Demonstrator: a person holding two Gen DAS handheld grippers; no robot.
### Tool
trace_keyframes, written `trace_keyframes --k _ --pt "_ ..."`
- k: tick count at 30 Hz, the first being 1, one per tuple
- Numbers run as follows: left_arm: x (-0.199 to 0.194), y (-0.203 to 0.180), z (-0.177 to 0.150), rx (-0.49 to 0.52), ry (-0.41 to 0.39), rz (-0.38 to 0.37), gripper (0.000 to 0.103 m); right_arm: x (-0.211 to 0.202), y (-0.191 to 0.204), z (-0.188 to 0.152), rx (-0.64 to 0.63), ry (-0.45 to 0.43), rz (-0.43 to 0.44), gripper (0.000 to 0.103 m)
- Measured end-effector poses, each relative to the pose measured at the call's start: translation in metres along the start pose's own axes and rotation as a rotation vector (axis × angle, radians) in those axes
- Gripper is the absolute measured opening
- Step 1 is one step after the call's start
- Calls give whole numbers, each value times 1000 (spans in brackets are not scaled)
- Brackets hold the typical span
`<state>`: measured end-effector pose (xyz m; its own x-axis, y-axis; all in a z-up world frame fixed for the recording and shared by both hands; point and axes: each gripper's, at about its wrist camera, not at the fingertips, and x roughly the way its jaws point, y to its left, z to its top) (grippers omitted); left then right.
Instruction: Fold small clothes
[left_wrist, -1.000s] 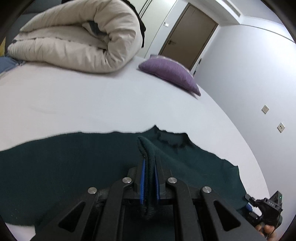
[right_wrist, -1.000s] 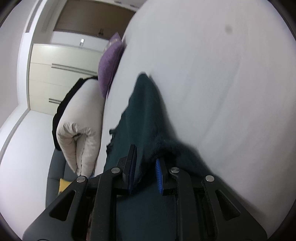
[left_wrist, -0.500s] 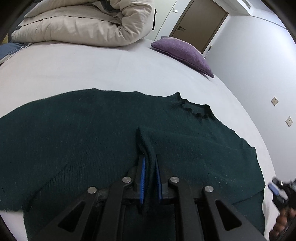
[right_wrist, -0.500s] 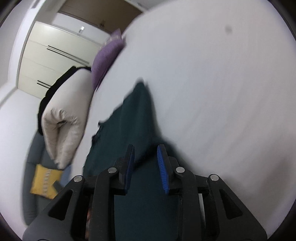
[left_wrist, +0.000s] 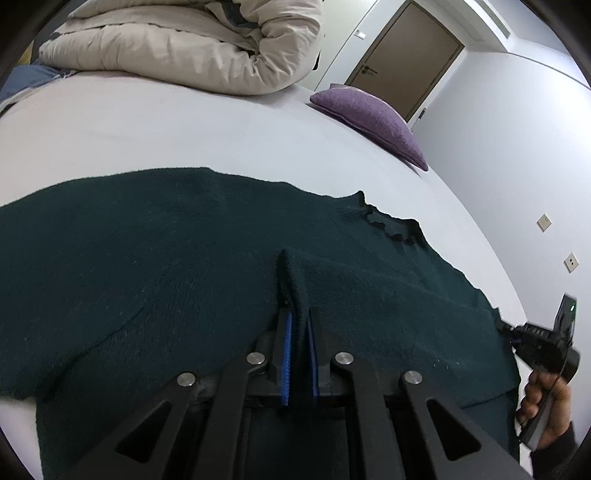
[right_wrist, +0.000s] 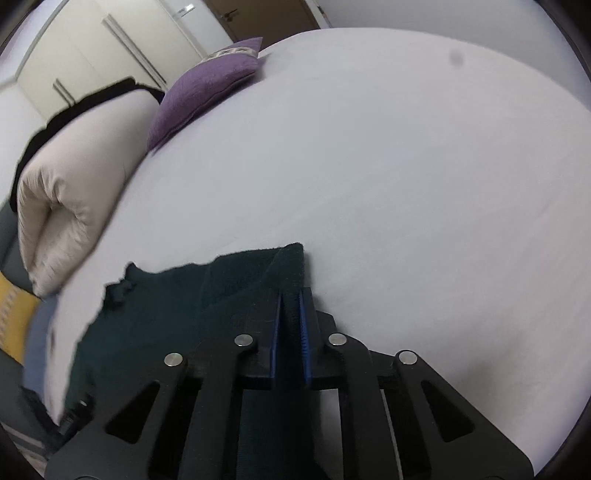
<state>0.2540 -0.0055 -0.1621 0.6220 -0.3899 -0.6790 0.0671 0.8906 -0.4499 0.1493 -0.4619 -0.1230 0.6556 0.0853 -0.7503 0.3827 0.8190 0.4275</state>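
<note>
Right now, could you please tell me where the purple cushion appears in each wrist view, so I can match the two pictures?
Left wrist view: the purple cushion lies upper right of centre, at the far edge of the bed, below the brown door.
Right wrist view: the purple cushion lies upper left, beside the rolled cream duvet.
Shared landmark: the rolled cream duvet, next to the cushion in both views.

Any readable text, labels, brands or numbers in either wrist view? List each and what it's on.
None readable in either view.
The dark green sweater shows no tag or print.
The purple cushion has a pale patterned edge in the right wrist view, too blurred to tell if it is lettering.
The wall sockets are plain.
The right claw's body has a green light but no legible marking.
</note>
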Motion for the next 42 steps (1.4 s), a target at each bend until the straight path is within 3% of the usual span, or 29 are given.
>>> trace_keyframes --k 8,11,14,16,19,22,23,25,26,27,29,31,33,37,42 --pt "-2 1 -3 -6 2 0 11 17 -12 3 -7 4 8 5" --pt "0 8 -2 -36 9 -37 11 0 -11 5 5 25 4 13" --pt "0 9 -3 -38 6 -41 12 -41 4 -14 -41 -54 31 15" --pt "1 6 -3 -24 1 -27 12 -50 15 -35 -99 -41 49 15" --pt "3 8 -1 -33 8 -34 14 -24 10 -66 -144 29 14 16" --pt "3 16 7 -77 46 -86 15 -28 -1 -61 -84 5 75 16" --pt "1 18 9 -89 66 -95 17 -33 0 -58 -70 4 70 16" --pt "-15 21 15 -110 74 -85 36 -55 6 -55 -74 -41 42 20" --pt "-25 22 16 -114 55 -81 61 -69 9 -57 -90 -78 48 20" --pt "-39 24 17 -115 30 -52 81 -82 13 -60 -107 -107 58 22" --pt "-68 29 16 -109 -32 2 89 -110 22 -70 -146 -167 56 31" --pt "-101 42 10 -112 -74 -10 89 -134 36 -84 -183 -223 51 52" --pt "-133 63 -1 -156 -103 -10 89 -157 57 -103 -229 -281 57 66" --pt "-198 138 -33 -339 -185 15 89 -192 94 -143 -300 -345 130 93" --pt "-250 241 -67 -651 -281 44 88 -204 131 -176 -338 -274 257 94"
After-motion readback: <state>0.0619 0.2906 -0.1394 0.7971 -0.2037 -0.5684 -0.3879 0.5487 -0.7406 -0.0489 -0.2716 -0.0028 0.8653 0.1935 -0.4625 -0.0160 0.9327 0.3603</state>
